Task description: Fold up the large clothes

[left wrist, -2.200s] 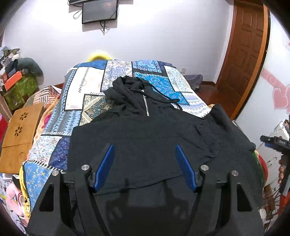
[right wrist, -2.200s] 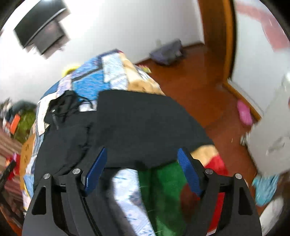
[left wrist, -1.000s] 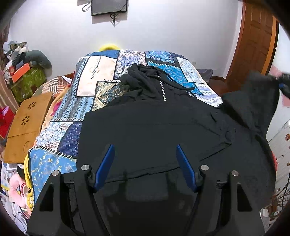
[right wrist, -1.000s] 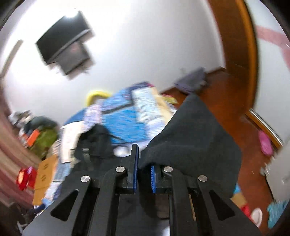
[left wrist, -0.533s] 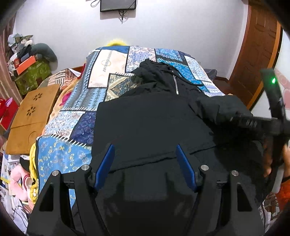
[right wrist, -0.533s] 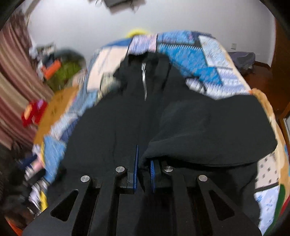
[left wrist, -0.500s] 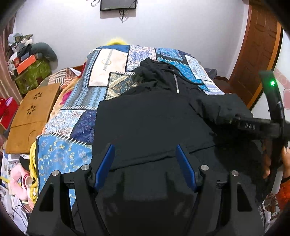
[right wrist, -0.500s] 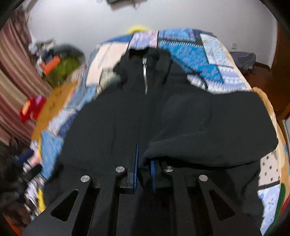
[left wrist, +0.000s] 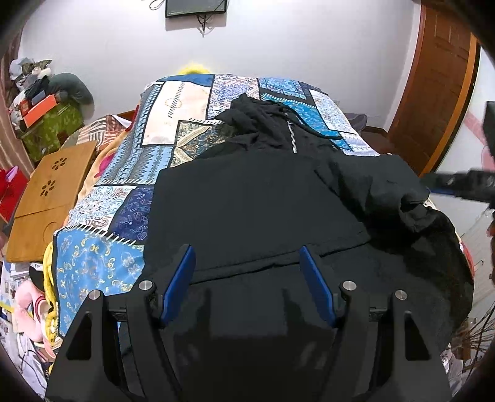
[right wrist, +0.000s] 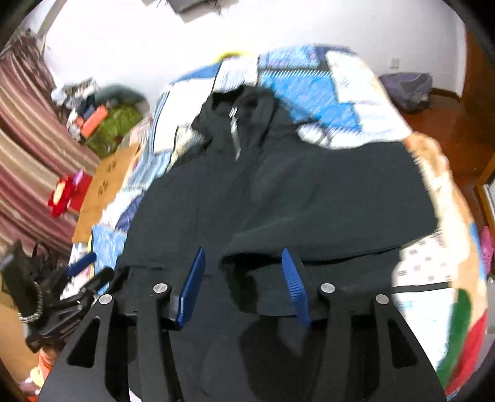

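The black hoodie (left wrist: 253, 204) lies lengthwise on the patchwork bed (left wrist: 173, 123), hood toward the far wall. Right gripper (right wrist: 241, 278) is opening over the folded sleeve; left gripper (left wrist: 247, 278) hovers open, empty.

You are in a home bedroom: a bed (left wrist: 191, 130) under a patchwork quilt, a wall-mounted screen (left wrist: 195, 7) above its head, a wooden door (left wrist: 439, 92), striped curtains (right wrist: 27, 123), and household clutter (left wrist: 40, 105) piled alongside.

Black hoodie (left wrist: 256, 198) on patchwork bedspread (left wrist: 130, 173)
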Available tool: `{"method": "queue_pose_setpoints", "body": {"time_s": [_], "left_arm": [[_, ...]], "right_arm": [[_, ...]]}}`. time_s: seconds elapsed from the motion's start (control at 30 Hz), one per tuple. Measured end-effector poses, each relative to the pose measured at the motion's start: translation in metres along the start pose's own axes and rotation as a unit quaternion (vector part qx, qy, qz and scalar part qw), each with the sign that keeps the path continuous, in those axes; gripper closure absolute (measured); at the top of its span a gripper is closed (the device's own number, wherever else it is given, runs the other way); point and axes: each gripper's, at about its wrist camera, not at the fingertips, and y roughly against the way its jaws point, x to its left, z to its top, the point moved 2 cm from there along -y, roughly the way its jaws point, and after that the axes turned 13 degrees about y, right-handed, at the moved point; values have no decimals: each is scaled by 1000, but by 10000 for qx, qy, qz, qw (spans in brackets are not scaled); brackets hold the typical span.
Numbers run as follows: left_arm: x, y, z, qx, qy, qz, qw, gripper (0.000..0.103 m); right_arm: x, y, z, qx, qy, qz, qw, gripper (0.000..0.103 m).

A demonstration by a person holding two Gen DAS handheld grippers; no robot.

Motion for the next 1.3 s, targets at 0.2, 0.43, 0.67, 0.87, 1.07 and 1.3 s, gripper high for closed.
{"method": "queue_pose_setpoints", "body": {"time_s": [0.2,0.43,0.67,0.87,1.07,1.3], "left_arm": [[-11,-1,3,-5,-25,-62,10000,34],[-17,-5,4,20,-73,-25,10000,34],[-13,-13,1,125,5,11,9999,34],[-8,-13,-2,100,46,21,9999,34],[4,-4,2,-97,88,-23,9999,34],[24,11,8,-277,272,-104,9992,34]], "right_arm": [[-51,34,5,-447,-458,-603,9961,52],[-124,5,-15,-51,-1487,-668,9866,51],[-165,-47,-33,343,-2387,241,9702,51],[-153,-60,-11,325,-2067,-136,9778,90],[-104,-25,30,-68,-904,-588,9941,95],[13,11,83,-534,709,-270,9957,95]]}}
